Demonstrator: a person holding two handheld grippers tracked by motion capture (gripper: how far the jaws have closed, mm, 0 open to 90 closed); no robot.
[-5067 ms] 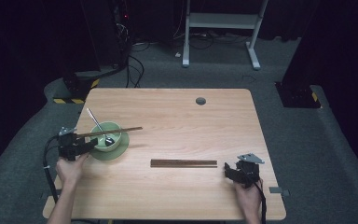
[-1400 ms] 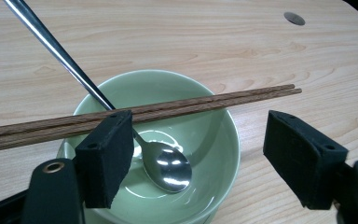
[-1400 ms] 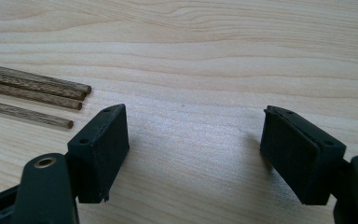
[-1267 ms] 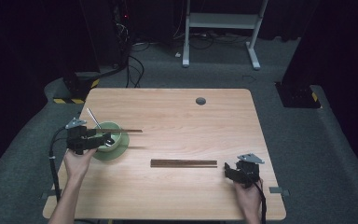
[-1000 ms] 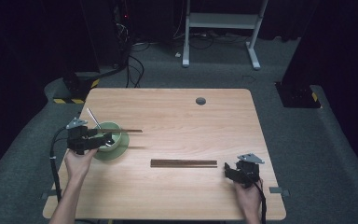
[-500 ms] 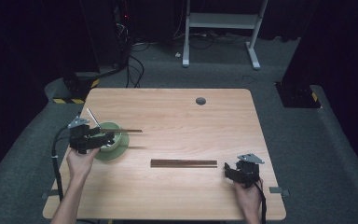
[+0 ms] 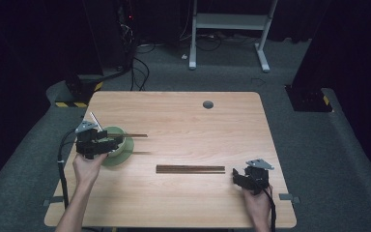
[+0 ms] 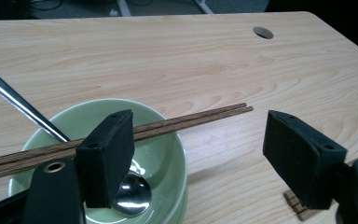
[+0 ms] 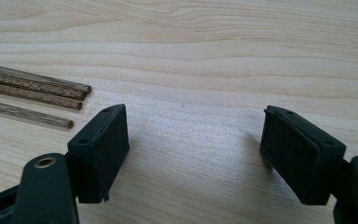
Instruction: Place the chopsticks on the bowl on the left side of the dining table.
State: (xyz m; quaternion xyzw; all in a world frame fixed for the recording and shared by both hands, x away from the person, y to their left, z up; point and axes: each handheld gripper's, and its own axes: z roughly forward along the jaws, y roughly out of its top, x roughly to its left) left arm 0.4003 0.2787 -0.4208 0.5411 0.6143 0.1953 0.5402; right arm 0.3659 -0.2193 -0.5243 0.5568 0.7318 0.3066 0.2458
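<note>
Where left jaw crosses, chopsticks (image 8: pixel 186 122) & spoon (image 8: pixel 130 198) partly hidden.

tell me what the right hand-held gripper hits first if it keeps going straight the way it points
Probably the near ends of the loose chopsticks, left of its line. The right hand-held gripper has open jaws over bare table; dead ahead looks free, though depth is unclear.

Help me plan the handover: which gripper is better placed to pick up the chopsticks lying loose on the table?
Right. The right gripper sits open just past the loose chopsticks' near ends; the left gripper is over the green bowl.
</note>
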